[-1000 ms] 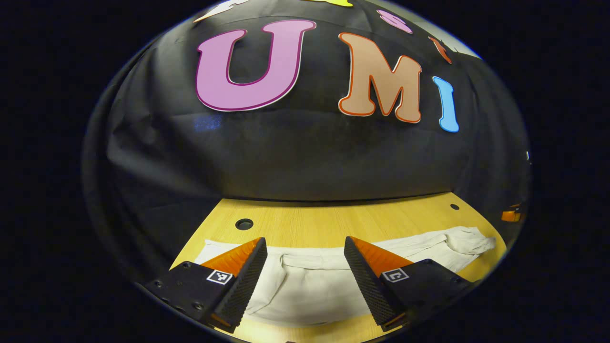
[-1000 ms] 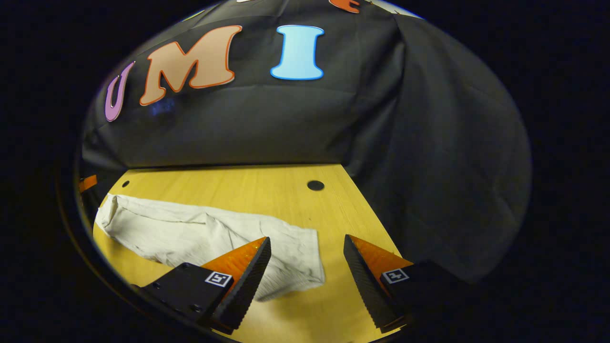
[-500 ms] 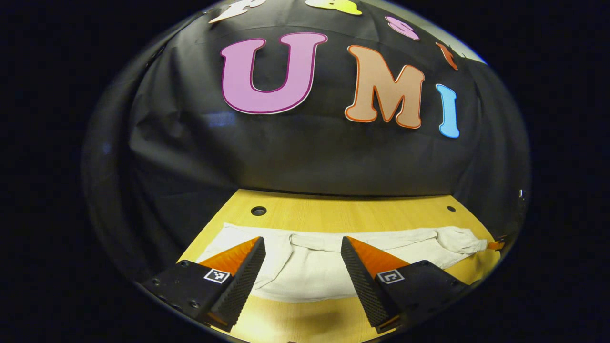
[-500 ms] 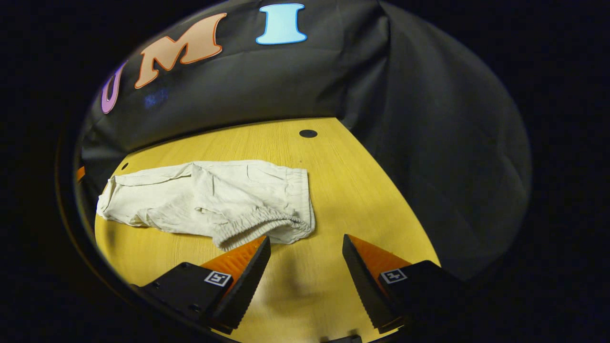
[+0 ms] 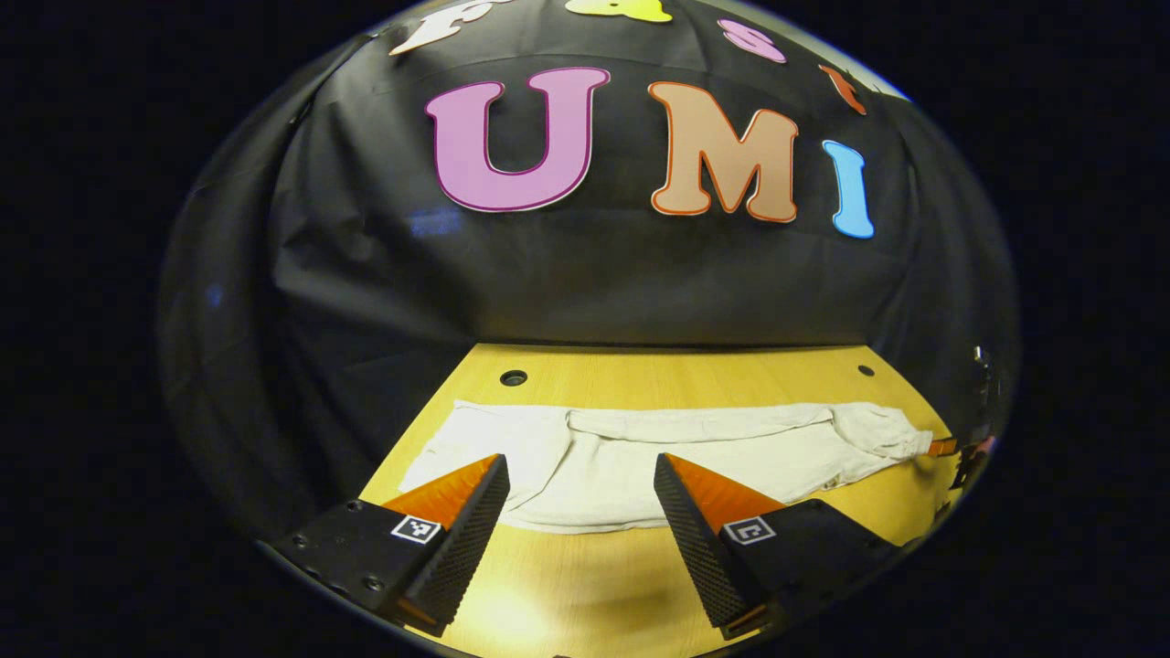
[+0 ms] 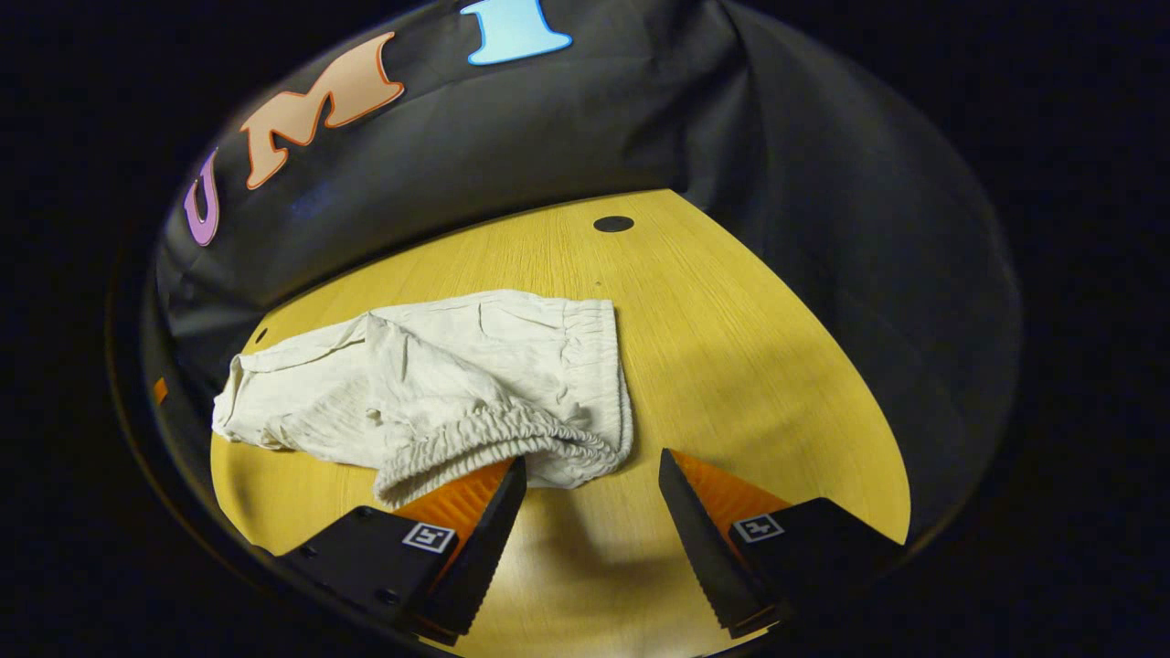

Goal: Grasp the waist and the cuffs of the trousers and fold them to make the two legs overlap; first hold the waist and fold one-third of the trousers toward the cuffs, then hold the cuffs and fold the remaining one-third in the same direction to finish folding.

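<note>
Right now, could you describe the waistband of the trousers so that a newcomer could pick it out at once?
Start at the yellow wooden table before the black cloth wall; the pale trousers lie across it. Follow them to the end nearest the right gripper, whose jaws stand open. The waistband is the puckered, gathered elastic edge there, unlike the smoother cloth around it.

1. A yellow wooden table (image 5: 640,585) stands against the black cloth wall.
2. Two round holes (image 5: 513,377) sit near its far edge, one toward each back corner.
3. Pale trousers (image 5: 695,443) lie flat across it, stretched sideways in the left gripper view.
4. In the right gripper view the trousers (image 6: 430,384) show a gathered elastic waist at their near end, wrinkled, resting on the table (image 6: 749,338).
</note>
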{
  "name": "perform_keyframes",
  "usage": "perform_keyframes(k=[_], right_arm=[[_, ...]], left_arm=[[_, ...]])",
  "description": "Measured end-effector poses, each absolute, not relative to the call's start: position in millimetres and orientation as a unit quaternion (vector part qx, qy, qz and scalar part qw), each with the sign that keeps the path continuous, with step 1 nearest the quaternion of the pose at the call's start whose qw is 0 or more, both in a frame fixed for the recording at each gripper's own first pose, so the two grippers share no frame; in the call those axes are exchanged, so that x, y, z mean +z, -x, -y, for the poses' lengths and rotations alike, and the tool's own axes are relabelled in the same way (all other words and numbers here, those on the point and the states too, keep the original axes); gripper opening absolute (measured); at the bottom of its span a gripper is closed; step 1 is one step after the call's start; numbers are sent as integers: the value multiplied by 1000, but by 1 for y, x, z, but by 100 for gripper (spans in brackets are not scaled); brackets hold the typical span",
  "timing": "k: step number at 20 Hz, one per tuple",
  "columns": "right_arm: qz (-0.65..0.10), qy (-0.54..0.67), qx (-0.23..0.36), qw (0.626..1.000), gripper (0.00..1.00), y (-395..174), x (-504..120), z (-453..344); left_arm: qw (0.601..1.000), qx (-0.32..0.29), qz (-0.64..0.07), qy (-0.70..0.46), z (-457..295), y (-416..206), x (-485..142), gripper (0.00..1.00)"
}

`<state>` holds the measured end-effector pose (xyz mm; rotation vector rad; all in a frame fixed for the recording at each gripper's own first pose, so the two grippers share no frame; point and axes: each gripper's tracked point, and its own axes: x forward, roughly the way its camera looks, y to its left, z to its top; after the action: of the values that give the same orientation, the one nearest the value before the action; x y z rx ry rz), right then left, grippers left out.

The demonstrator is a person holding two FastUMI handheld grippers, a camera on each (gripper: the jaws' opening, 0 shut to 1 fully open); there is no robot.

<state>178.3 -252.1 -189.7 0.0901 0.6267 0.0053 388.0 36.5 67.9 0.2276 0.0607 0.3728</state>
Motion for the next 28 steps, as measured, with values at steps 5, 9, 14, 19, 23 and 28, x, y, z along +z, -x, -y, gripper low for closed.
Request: perform_keyframes(k=[5, 9, 14, 19, 23, 28], right_arm=[[-303, -94, 24, 948, 83, -192, -189, 245], [-304, -96, 16, 948, 70, -197, -194, 250], [-317, -134, -6, 939, 49, -199, -194, 255], [-313, -159, -18, 936, 18, -202, -191, 254], [-281, -175, -12, 944, 12, -203, -165, 249], [-220, -225, 3, 949, 12, -202, -110, 212]], left_arm=[[978, 175, -41, -108, -27, -385, 67, 95], [979, 168, -38, -105, -16, -385, 78, 96], [980, 164, -40, -105, -13, -388, 78, 95], [983, 156, -30, -93, -5, -392, 80, 95], [983, 152, -24, -96, -5, -393, 81, 95], [986, 136, -22, -91, -5, -394, 82, 95]])
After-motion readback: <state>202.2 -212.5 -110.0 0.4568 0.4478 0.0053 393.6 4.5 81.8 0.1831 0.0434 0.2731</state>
